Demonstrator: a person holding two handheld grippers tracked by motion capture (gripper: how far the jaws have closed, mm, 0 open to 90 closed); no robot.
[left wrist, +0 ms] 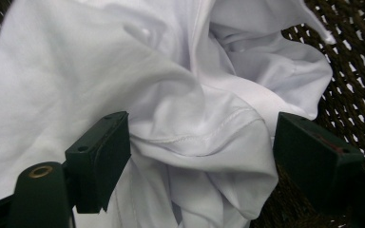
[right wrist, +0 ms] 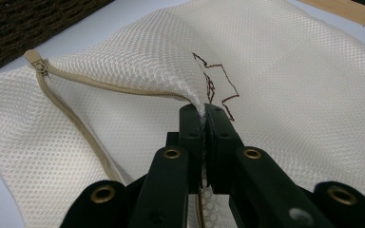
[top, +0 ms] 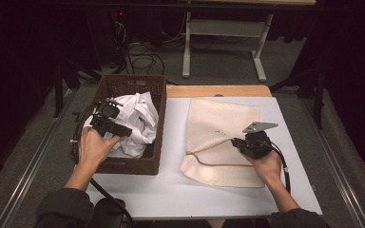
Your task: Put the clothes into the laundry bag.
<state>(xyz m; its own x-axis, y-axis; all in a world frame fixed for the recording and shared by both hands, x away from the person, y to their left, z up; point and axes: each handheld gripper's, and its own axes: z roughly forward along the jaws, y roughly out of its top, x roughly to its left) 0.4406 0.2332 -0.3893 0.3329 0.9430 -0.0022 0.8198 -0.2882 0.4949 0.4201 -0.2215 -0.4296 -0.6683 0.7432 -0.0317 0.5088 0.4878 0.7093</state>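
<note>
Mesh laundry bag (top: pixel 221 137) laid flat on table (top: pixel 171 190); upper layer by zip pinched shut in right gripper (right wrist: pixel 204 111), prob. to hold mouth open. Left gripper (left wrist: pixel 199 156) jaws apart round white garment (top: pixel 135 123), heaped in wicker basket (top: pixel 123 166), ready for grab.

- We see white cloth (left wrist: pixel 185 118) crumpled in the brown wicker basket (top: pixel 154 142).
- We note the cream mesh bag (right wrist: pixel 285 71) flat on the counter (top: pixel 171 180), zipper edge lifted.

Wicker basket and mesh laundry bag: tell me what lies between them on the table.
Nothing: in the high view, only a bare strip of white table separates the wicker basket from the mesh laundry bag.
</note>
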